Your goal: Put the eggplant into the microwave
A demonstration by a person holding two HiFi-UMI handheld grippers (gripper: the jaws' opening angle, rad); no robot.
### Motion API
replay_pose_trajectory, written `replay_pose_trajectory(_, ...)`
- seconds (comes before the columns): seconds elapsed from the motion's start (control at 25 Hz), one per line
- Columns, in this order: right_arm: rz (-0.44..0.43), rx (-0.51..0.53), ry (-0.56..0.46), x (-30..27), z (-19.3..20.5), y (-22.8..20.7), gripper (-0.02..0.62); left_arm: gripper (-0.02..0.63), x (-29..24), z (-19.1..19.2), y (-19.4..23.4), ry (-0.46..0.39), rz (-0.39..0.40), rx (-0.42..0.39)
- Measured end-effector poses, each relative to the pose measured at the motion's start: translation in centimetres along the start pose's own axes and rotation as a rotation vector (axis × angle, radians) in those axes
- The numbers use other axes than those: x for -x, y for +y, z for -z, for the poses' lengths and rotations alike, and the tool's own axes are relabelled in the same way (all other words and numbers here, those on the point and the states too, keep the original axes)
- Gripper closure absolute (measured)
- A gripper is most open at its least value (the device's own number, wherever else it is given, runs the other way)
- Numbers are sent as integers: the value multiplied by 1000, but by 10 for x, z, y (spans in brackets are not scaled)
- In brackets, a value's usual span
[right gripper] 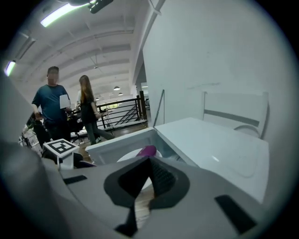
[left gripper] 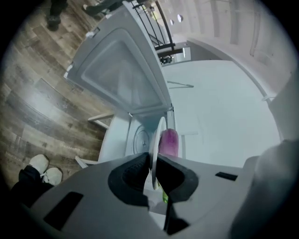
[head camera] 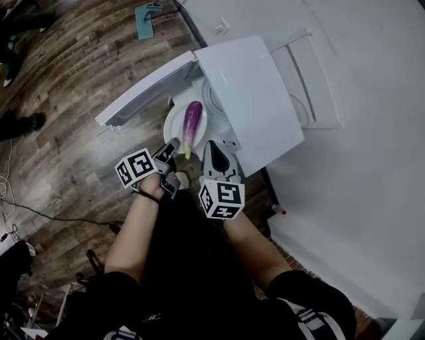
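A purple eggplant (head camera: pixel 192 119) with a green stem lies on a white plate (head camera: pixel 174 124), held in front of the open white microwave (head camera: pixel 252 93). The microwave door (head camera: pixel 143 89) swings out to the left. My left gripper (head camera: pixel 174 147) is shut on the plate's near rim. In the left gripper view the plate (left gripper: pixel 161 133) stands edge-on between the jaws of my left gripper (left gripper: pixel 152 158), with the eggplant (left gripper: pixel 169 141) beyond and the turntable (left gripper: pixel 139 140) inside the cavity. My right gripper (head camera: pixel 212 146) hovers just right of the plate, shut with nothing in it (right gripper: pixel 149 161); the eggplant (right gripper: pixel 147 150) shows past its tips.
The microwave stands low on a wood floor (head camera: pixel 73 133) against a white wall (head camera: pixel 372 166). A white panel (head camera: pixel 312 80) leans behind it. A green object (head camera: pixel 146 20) lies far off. Two people (right gripper: pixel 70 112) stand in the background. My shoes (left gripper: pixel 44 169) show below.
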State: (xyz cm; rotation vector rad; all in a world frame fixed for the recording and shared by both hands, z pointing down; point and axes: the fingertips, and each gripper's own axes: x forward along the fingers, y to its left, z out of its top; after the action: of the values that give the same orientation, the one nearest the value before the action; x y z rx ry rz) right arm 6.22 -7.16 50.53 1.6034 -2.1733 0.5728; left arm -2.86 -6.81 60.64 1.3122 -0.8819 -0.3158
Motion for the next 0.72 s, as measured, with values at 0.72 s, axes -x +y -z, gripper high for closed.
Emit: replay_pose_trajectory(0.72,112,-73,44,-59,70,-38,584,574,-147,-17,58,124,104,-22)
